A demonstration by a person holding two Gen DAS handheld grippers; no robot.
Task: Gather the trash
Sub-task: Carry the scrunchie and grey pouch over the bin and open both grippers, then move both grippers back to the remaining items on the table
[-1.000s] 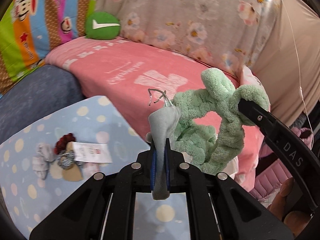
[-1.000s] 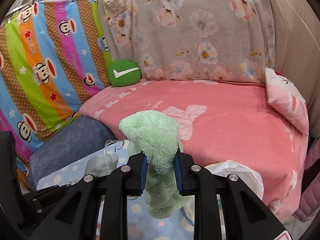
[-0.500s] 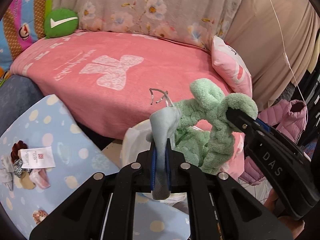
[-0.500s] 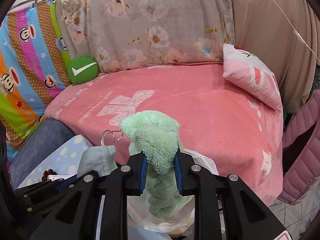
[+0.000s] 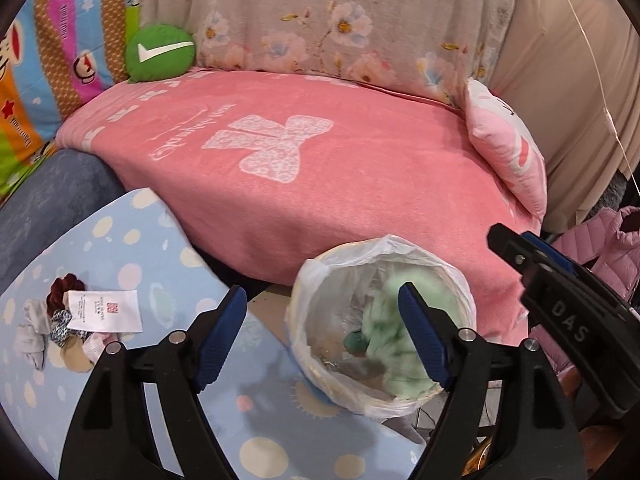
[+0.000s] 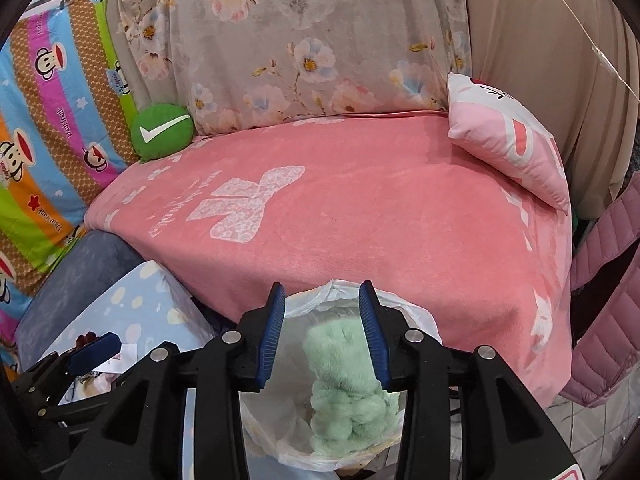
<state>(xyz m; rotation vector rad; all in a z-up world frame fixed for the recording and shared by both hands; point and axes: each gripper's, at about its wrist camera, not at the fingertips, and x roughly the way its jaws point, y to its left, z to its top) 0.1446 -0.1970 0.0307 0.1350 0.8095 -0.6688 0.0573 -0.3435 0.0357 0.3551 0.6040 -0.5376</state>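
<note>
A bin lined with a white bag (image 5: 298,300) stands between the blue dotted table and the pink sofa. My left gripper (image 5: 322,336) hovers over it, its jaws opening wide with nothing between them. A fluffy green cloth (image 5: 394,344) drops blurred into the bag. In the right wrist view my right gripper (image 6: 322,336) is above the same bag (image 6: 416,316). Its jaws are opening, and the green cloth (image 6: 344,392) slides down between them, free of the left pad. The grey cloth is out of sight.
A white tag (image 5: 104,312), a dark red scrunchie (image 5: 60,288) and small cloth scraps lie on the blue dotted table (image 5: 132,240). The pink sofa (image 5: 320,184) runs behind the bin, and a pink jacket (image 5: 596,240) hangs to its right.
Both grippers moved right from above the table to over the bin and let go. The grey cloth has left the left jaws, and the green cloth is falling from the right jaws into the bag.
</note>
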